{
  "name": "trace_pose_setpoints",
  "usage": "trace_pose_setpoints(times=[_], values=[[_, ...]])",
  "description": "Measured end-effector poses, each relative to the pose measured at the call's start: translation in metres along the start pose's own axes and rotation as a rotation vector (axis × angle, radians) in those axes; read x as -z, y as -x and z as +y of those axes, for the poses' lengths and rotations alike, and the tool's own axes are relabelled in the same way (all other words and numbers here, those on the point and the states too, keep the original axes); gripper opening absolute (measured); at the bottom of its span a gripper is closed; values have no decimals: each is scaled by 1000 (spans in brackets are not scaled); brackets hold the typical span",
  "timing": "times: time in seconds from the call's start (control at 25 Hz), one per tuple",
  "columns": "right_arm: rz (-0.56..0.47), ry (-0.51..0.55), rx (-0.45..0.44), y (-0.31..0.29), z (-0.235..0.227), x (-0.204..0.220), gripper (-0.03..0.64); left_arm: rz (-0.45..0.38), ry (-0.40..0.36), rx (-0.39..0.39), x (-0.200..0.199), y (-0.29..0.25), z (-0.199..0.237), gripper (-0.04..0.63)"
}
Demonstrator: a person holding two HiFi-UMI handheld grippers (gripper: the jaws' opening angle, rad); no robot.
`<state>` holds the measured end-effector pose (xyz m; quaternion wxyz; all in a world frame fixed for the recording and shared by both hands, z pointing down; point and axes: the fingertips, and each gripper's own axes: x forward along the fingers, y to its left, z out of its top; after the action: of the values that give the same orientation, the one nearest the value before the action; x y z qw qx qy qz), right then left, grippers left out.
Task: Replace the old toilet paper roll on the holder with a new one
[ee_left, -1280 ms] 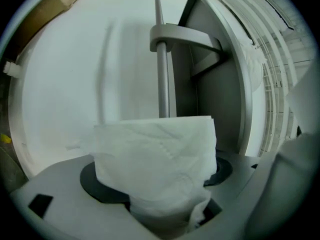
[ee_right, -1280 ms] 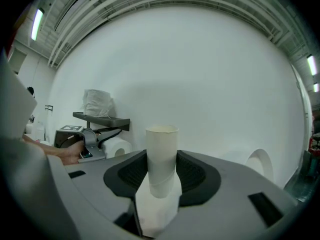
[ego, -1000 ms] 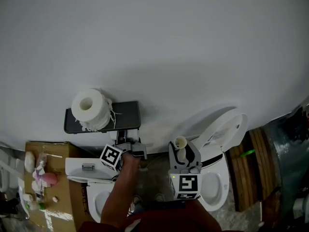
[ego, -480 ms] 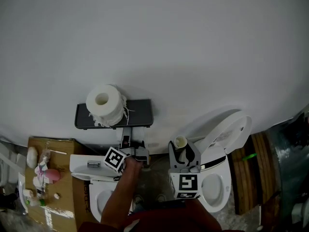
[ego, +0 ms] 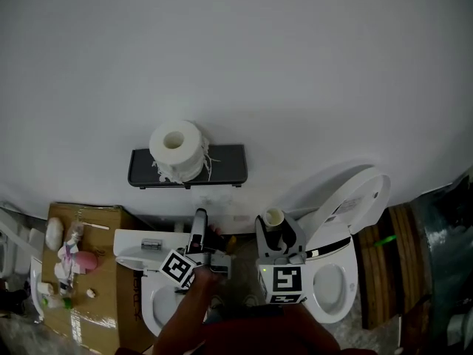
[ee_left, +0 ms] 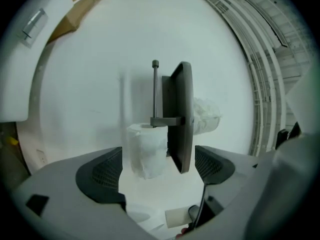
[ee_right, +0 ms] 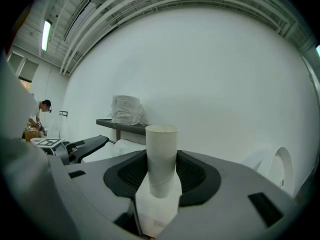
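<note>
A dark wall holder point(ego: 222, 167) carries a ragged white toilet roll point(ego: 177, 151) on its shelf. In the left gripper view the shelf point(ee_left: 181, 116) shows edge-on with its rod point(ee_left: 155, 91), a small white roll point(ee_left: 145, 149) at the rod's bracket and the shelf-top roll point(ee_left: 206, 118) behind. My left gripper point(ego: 199, 219) point(ee_left: 156, 170) points at the holder from a short way off; its jaws are opening, with nothing between them. My right gripper point(ego: 275, 234) point(ee_right: 162, 176) is shut on an upright bare cardboard tube point(ego: 274, 217) point(ee_right: 161, 156).
A toilet with its lid raised point(ego: 353, 198) stands at the right, and another toilet's tank point(ego: 133, 251) at the left. A cardboard box point(ego: 111, 302) with small items sits far left, wooden slats point(ego: 384, 265) far right. A person point(ee_right: 37, 116) stands at the left edge.
The left gripper has drawn back from the holder, down the picture. The holder and its roll have shifted right in the head view. The right gripper still holds the tube in much the same place.
</note>
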<state>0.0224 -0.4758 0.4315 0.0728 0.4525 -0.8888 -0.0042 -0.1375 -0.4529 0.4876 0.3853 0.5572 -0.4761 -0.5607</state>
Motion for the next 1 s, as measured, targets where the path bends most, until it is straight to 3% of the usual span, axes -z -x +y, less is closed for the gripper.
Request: trace_pose_setpoints(times=[0.16, 0.4, 0.48, 0.6, 0.72, 0.76, 0.84, 0.88, 0.92, 1.0], values=[[-13, -12, -31, 7, 15, -4, 183, -79, 16, -22, -15, 25, -25, 457], [-24, -35, -74, 13, 37, -9, 183, -103, 39, 36, -21, 44, -57, 430], [-24, -35, -84, 15, 42, -9, 183, -121, 48, 34, -24, 49, -58, 370], [-24, -31, -87, 17, 45, -9, 183, -133, 36, 25, -28, 54, -61, 197], [-24, -39, -90, 19, 48, -8, 183, -115, -13, 2, -29, 55, -64, 34], [-25, -40, -93, 18, 50, -8, 183, -106, -39, -1, -29, 54, -66, 20], [-28, -42, -105, 17, 55, -13, 183, -75, -127, -15, -28, 52, -70, 17], [-27, -41, -109, 17, 56, -14, 183, -53, -212, -37, -28, 51, -72, 15], [-27, -41, -113, 16, 57, -14, 183, -26, -339, -65, -27, 50, -74, 17], [-25, -43, -117, 17, 59, -13, 183, 37, -692, -131, -26, 48, -79, 15]])
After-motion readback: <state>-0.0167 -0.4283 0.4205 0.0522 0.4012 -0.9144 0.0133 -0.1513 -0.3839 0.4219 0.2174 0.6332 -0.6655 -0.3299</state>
